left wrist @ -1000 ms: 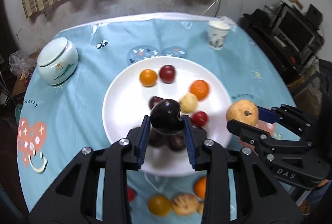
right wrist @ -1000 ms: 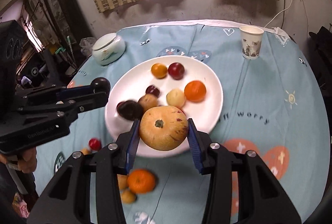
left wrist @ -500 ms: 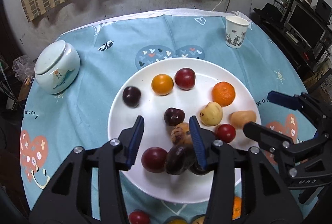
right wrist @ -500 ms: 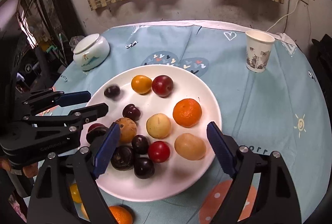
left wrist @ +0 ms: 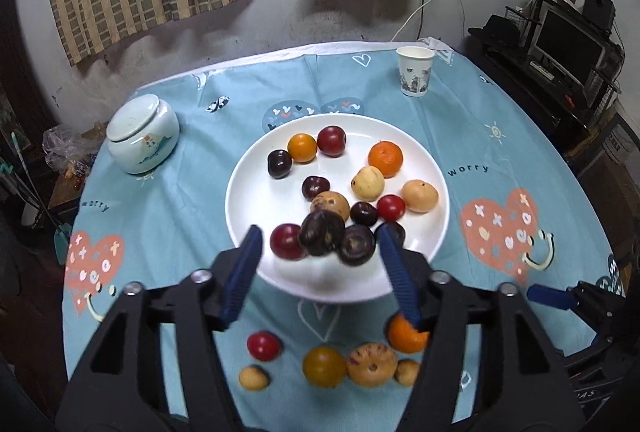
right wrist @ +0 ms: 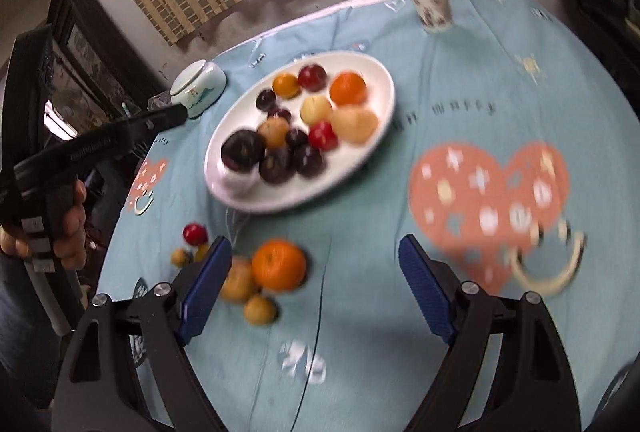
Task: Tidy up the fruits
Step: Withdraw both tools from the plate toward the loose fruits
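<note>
A white plate (left wrist: 256, 168) (right wrist: 376, 80) holds several fruits: dark plums (left wrist: 322, 232), red ones, oranges (left wrist: 385, 158) and pale yellow ones. Loose fruits lie on the blue cloth in front of it: an orange (left wrist: 404, 336) (right wrist: 279, 264), a red one (left wrist: 263, 346) (right wrist: 195, 233), and yellowish ones (left wrist: 371, 364). My left gripper (left wrist: 320, 272) is open and empty above the plate's near edge. My right gripper (right wrist: 314, 292) is open and empty, just right of the loose orange. The right wrist view is blurred.
A pale lidded jar (left wrist: 142, 134) (right wrist: 197, 88) stands left of the plate. A paper cup (left wrist: 414, 76) (right wrist: 432, 4) stands at the far right. The round table's edge drops off on all sides; furniture stands at the right.
Both grippers let go of their fruits onto the plate, opened, and drew back toward the near edge. The right gripper has swung down over the loose fruits.
</note>
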`<control>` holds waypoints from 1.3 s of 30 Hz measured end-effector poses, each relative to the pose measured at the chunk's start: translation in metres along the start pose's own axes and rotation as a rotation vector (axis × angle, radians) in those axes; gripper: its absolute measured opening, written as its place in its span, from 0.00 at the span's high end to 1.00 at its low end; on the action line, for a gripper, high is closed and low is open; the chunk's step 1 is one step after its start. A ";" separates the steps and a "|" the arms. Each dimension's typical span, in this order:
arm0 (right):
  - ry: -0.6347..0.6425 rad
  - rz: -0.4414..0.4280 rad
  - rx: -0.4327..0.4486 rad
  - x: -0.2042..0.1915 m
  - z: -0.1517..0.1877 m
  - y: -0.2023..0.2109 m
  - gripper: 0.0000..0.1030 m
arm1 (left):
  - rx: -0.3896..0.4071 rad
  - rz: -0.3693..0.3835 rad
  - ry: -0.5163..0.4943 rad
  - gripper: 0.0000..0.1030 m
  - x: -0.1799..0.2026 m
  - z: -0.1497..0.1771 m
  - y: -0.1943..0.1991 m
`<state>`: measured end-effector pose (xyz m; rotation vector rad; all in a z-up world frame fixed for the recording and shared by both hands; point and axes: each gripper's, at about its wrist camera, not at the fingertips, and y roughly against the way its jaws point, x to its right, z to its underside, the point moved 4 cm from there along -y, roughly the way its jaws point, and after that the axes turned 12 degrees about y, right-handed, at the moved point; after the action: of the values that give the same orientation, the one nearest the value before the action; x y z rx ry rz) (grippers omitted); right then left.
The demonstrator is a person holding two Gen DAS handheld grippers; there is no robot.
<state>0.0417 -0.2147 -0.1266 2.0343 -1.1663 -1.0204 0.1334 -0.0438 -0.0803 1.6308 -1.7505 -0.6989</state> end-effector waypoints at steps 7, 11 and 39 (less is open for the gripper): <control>0.039 0.089 0.001 -0.017 0.042 0.031 0.17 | 0.023 0.002 0.005 0.33 -0.006 0.027 0.040; 0.054 0.069 0.032 -0.029 0.054 0.043 0.17 | 0.041 -0.017 0.015 0.31 -0.017 0.039 0.060; 0.207 -0.004 -0.146 -0.106 0.097 0.000 0.08 | -0.160 -0.044 0.122 0.26 -0.096 0.162 0.069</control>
<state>-0.0736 -0.1309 -0.1444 1.9741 -0.9532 -0.8478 -0.0314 0.0512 -0.1439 1.5729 -1.5369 -0.7245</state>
